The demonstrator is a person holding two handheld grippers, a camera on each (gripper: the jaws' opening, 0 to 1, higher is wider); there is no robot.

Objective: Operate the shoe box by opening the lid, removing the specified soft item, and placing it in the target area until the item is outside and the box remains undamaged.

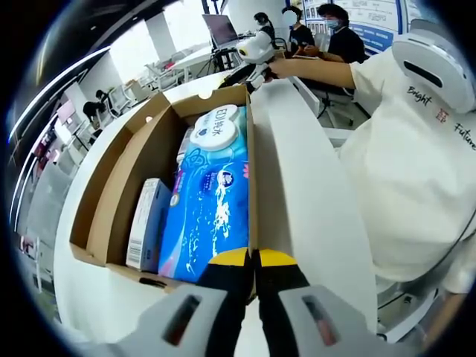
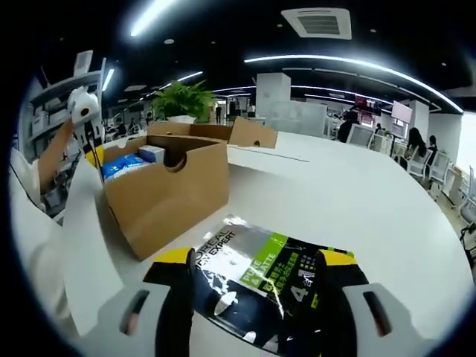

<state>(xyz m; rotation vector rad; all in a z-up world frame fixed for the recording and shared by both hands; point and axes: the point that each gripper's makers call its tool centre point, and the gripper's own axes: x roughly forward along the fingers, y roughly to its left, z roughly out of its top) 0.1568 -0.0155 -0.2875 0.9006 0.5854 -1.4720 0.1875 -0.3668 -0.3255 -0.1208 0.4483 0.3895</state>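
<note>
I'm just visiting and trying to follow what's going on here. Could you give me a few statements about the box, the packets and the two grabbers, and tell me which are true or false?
1. The cardboard box is open. True.
2. A blue packet lies inside the box. True.
3. The left gripper is spread wide. False: its jaws are together at the white lid's edge.
4. The black and green pouch is inside the box. False: it lies on the white table, between the right gripper's open jaws.

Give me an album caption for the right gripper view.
Open tongs around a shiny black-and-green pouch beside an open cardboard box.
</note>
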